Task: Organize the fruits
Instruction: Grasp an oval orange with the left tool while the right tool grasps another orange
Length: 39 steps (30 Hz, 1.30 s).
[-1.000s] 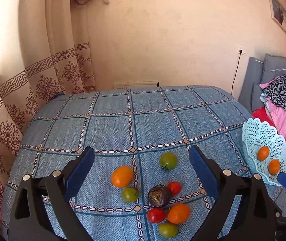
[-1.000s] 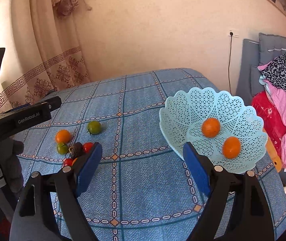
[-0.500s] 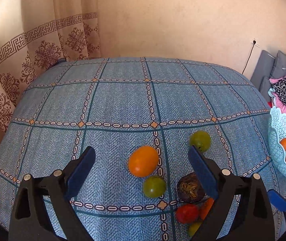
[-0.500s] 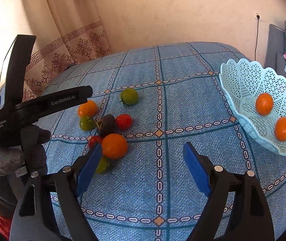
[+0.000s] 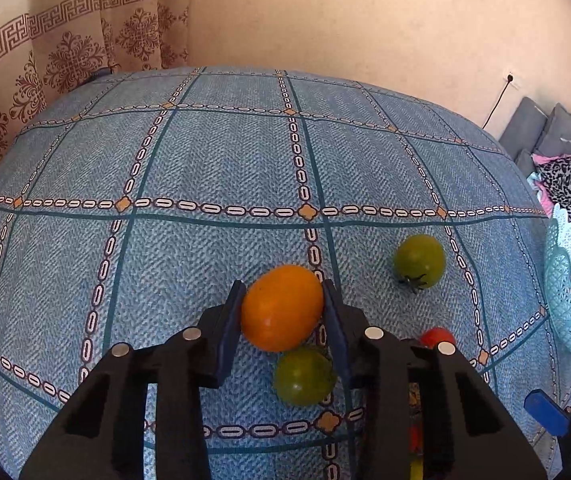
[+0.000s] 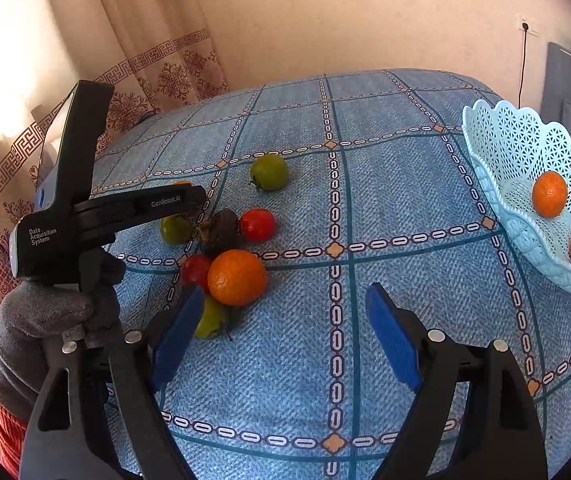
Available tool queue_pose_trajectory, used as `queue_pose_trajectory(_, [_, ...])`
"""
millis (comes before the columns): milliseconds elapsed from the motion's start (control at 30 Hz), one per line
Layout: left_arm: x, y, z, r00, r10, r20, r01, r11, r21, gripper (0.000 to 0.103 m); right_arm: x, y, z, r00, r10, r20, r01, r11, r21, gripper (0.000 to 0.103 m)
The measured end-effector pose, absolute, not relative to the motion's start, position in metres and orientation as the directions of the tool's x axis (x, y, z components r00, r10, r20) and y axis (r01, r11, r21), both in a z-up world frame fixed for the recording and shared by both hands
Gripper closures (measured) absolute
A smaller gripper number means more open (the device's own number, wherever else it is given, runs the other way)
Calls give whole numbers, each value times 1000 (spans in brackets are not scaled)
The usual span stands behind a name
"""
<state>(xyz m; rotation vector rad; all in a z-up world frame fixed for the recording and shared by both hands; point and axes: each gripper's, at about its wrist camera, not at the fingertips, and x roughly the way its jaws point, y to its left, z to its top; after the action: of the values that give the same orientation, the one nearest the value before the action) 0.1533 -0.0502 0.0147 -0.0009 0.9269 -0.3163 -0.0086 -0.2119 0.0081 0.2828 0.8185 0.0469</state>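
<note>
Light-blue lattice basket (image 6: 525, 152) holds two oranges (image 6: 549, 194). Left gripper (image 5: 283, 300) jaws just closed onto orange fruit (image 5: 281, 307) on blue tablecloth (image 5: 205, 160). Right gripper (image 6: 281, 328) gapes, empty.

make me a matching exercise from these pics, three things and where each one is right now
Things:
1. orange fruit
2. two small oranges
3. lone green tomato

Places:
A. in the light blue basket
B. between the pads of the left gripper, whose jaws have just been closing
C. alone on the blue cloth, apart from the cluster

Pairs: 1-B, 2-A, 3-C
</note>
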Motion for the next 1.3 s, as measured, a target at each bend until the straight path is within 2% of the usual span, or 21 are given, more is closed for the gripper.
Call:
queue_pose_trajectory(267, [142, -44, 34, 607, -262, -750, 259, 958, -125, 65, 5, -204, 3, 676, 177, -715, 46, 958, 282, 22])
queue_pose_trajectory(433, [138, -39, 48, 639, -253, -726, 246, 962, -118, 65, 19, -198, -1, 662, 216, -718, 33, 948, 316, 38])
queue_pose_trajectory(700, [136, -31, 53, 646, -263, -717, 237, 962, -139, 65, 37, -189, -13, 635, 283, -719, 9, 928, 372, 53])
queue_pose_trajectory(900, [137, -28, 52, 644, -259, -720, 218, 964, -152, 65, 36, -187, -10, 644, 272, -715, 2, 934, 358, 64])
queue_pose_trajectory(1300, [130, -33, 62, 677, -243, -694, 208, 969, -137, 65, 8, -201, 6, 696, 197, -691, 43, 949, 313, 64])
